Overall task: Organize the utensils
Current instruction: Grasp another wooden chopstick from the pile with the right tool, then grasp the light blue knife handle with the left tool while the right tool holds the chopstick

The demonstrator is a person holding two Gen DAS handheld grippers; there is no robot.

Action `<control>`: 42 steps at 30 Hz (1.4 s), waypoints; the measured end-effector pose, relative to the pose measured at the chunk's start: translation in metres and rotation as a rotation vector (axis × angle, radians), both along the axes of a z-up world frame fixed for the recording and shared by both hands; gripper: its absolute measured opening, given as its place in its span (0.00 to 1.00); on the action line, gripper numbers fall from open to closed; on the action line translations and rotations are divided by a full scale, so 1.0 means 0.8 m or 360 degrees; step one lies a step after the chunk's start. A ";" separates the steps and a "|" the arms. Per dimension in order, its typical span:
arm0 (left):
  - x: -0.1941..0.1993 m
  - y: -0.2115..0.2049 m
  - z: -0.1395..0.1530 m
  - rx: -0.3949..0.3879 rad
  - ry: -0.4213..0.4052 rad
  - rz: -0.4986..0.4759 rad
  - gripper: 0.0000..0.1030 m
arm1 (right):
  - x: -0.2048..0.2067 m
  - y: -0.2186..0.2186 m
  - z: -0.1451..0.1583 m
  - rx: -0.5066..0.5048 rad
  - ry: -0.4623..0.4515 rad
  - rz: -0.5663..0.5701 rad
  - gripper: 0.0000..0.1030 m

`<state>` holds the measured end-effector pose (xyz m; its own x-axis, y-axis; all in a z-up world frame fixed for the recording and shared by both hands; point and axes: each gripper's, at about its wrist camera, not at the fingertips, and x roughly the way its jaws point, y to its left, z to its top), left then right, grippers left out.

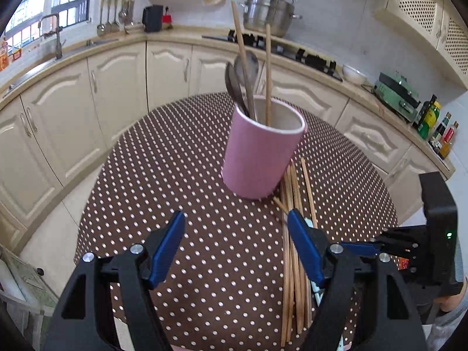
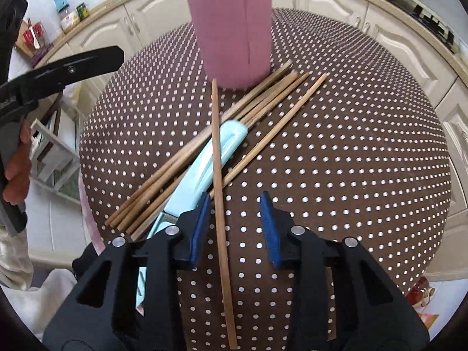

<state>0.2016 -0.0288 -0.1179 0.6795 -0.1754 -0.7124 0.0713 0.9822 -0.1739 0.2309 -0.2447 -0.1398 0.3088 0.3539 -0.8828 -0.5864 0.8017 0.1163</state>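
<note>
A pink utensil holder [image 1: 257, 158] [image 2: 234, 35] stands on the polka-dot table [image 1: 175, 175], with two metal spoons [image 1: 242, 79] and two wooden chopsticks [image 1: 268, 73] in it. Several loose chopsticks [image 1: 292, 248] [image 2: 263, 102] lie in a bundle in front of it, over a light-blue utensil [image 2: 204, 163]. My left gripper [image 1: 236, 213] is open above bare cloth, just left of the bundle. My right gripper [image 2: 235, 194] is open and pointing down. One chopstick [image 2: 218, 175] lies crosswise over the bundle and runs between the right gripper's pads, close to the left pad [image 2: 201, 225] with a gap to the right one.
Cream kitchen cabinets [image 1: 117, 87] curve round behind the table. The counter holds a steel pot [image 1: 269, 11], a stove, bottles [image 1: 430, 117] and a sink tap [image 1: 55, 35]. A person's hand [image 2: 17, 163] holds the left gripper's handle. The table edge falls off near both grippers.
</note>
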 end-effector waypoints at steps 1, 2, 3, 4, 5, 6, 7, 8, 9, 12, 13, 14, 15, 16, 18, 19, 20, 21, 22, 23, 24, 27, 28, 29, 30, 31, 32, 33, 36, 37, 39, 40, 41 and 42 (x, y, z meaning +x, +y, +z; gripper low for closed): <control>0.000 -0.003 -0.002 -0.0001 0.0013 -0.0010 0.69 | 0.001 0.002 -0.003 -0.0002 0.0006 0.0002 0.30; 0.000 -0.005 -0.004 -0.0001 0.0025 -0.0020 0.69 | 0.002 0.003 -0.005 -0.0006 -0.0002 -0.0002 0.20; 0.000 -0.009 -0.007 0.0002 0.0044 -0.0040 0.69 | 0.003 0.005 -0.005 -0.0012 -0.0018 -0.0011 0.12; 0.001 -0.014 -0.009 0.0005 0.0059 -0.0054 0.69 | 0.006 0.002 -0.007 -0.0014 -0.0028 -0.0039 0.06; 0.003 -0.018 -0.012 0.0008 0.0077 -0.0066 0.69 | 0.009 0.002 -0.010 -0.0009 -0.0031 -0.0066 0.06; 0.004 -0.024 -0.015 0.0010 0.0111 -0.0086 0.69 | 0.012 -0.003 -0.011 0.0004 -0.0036 -0.0094 0.06; 0.006 -0.030 -0.018 -0.0008 0.0145 -0.0118 0.69 | 0.014 -0.005 -0.012 0.0014 -0.0035 -0.0110 0.06; 0.008 -0.036 -0.022 -0.0034 0.0181 -0.0154 0.69 | 0.016 -0.010 -0.012 0.0030 -0.0033 -0.0128 0.06; 0.010 -0.041 -0.025 -0.0050 0.0210 -0.0179 0.69 | 0.017 -0.015 -0.012 0.0040 -0.0030 -0.0139 0.06; 0.015 -0.062 -0.036 -0.0092 0.0312 -0.0243 0.68 | 0.016 -0.031 -0.013 0.0082 -0.0019 -0.0181 0.06; 0.017 -0.070 -0.039 -0.0085 0.0343 -0.0259 0.60 | 0.015 -0.036 -0.014 0.0099 -0.0014 -0.0191 0.06; 0.019 -0.079 -0.043 -0.0076 0.0382 -0.0284 0.54 | 0.016 -0.042 -0.011 0.0112 -0.0010 -0.0198 0.06; 0.021 -0.086 -0.046 -0.0072 0.0414 -0.0299 0.48 | 0.015 -0.046 -0.011 0.0124 -0.0004 -0.0202 0.06; 0.023 -0.092 -0.050 -0.0068 0.0449 -0.0309 0.47 | 0.014 -0.050 -0.011 0.0132 -0.0001 -0.0202 0.06; 0.026 -0.104 -0.056 -0.0035 0.0488 -0.0318 0.44 | 0.014 -0.055 -0.008 0.0156 0.0002 -0.0204 0.06; 0.026 -0.109 -0.057 -0.0013 0.0498 -0.0316 0.44 | 0.012 -0.067 -0.008 0.0166 0.0003 -0.0204 0.06; 0.027 -0.115 -0.060 0.0014 0.0513 -0.0311 0.44 | 0.010 -0.073 -0.008 0.0179 0.0003 -0.0205 0.06; 0.028 -0.118 -0.062 0.0021 0.0524 -0.0307 0.44 | 0.011 -0.076 -0.007 0.0189 0.0005 -0.0205 0.06; 0.029 -0.121 -0.064 0.0029 0.0534 -0.0302 0.44 | 0.010 -0.077 -0.006 0.0199 0.0006 -0.0202 0.06; 0.031 -0.126 -0.065 0.0042 0.0539 -0.0298 0.44 | 0.008 -0.077 -0.004 0.0204 0.0005 -0.0199 0.06; 0.032 -0.131 -0.066 0.0063 0.0543 -0.0294 0.44 | 0.007 -0.078 -0.004 0.0212 0.0007 -0.0192 0.06; 0.038 -0.145 -0.071 0.0112 0.0568 -0.0283 0.44 | 0.001 -0.081 -0.002 0.0231 0.0006 -0.0181 0.06; 0.040 -0.153 -0.072 0.0147 0.0564 -0.0278 0.44 | -0.004 -0.084 -0.001 0.0238 0.0006 -0.0180 0.06; 0.043 -0.162 -0.074 0.0175 0.0572 -0.0273 0.43 | -0.002 -0.083 -0.003 0.0245 0.0006 -0.0181 0.06; 0.047 -0.167 -0.077 0.0184 0.0583 -0.0272 0.40 | -0.003 -0.084 -0.002 0.0251 0.0007 -0.0180 0.06; 0.049 -0.172 -0.078 0.0218 0.0574 -0.0262 0.37 | -0.003 -0.086 -0.002 0.0259 0.0008 -0.0180 0.06; 0.051 -0.178 -0.079 0.0264 0.0570 -0.0251 0.35 | -0.004 -0.087 -0.002 0.0265 0.0009 -0.0180 0.06; 0.053 -0.180 -0.080 0.0286 0.0566 -0.0246 0.33 | -0.003 -0.089 -0.002 0.0273 0.0012 -0.0179 0.06; 0.064 -0.187 -0.081 0.0332 0.0561 -0.0243 0.27 | -0.002 -0.095 -0.002 0.0287 0.0017 -0.0177 0.06; 0.066 -0.190 -0.082 0.0339 0.0558 -0.0242 0.25 | -0.002 -0.097 -0.002 0.0293 0.0017 -0.0178 0.06; 0.071 -0.189 -0.082 0.0307 0.0556 -0.0247 0.19 | -0.001 -0.100 -0.001 0.0302 0.0019 -0.0179 0.06; 0.073 -0.191 -0.083 0.0290 0.0555 -0.0242 0.19 | -0.002 -0.102 -0.001 0.0308 0.0017 -0.0181 0.06; 0.074 -0.191 -0.082 0.0283 0.0553 -0.0238 0.19 | -0.001 -0.104 0.000 0.0313 0.0015 -0.0181 0.06; 0.075 -0.192 -0.082 0.0270 0.0548 -0.0234 0.19 | -0.001 -0.105 0.001 0.0320 0.0008 -0.0187 0.06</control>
<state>0.2617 -0.1822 -0.1838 0.3729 -0.1133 -0.9209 0.1789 0.9827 -0.0485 0.2301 -0.3289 -0.1388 0.3541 0.4845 -0.7999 -0.4895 0.8248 0.2829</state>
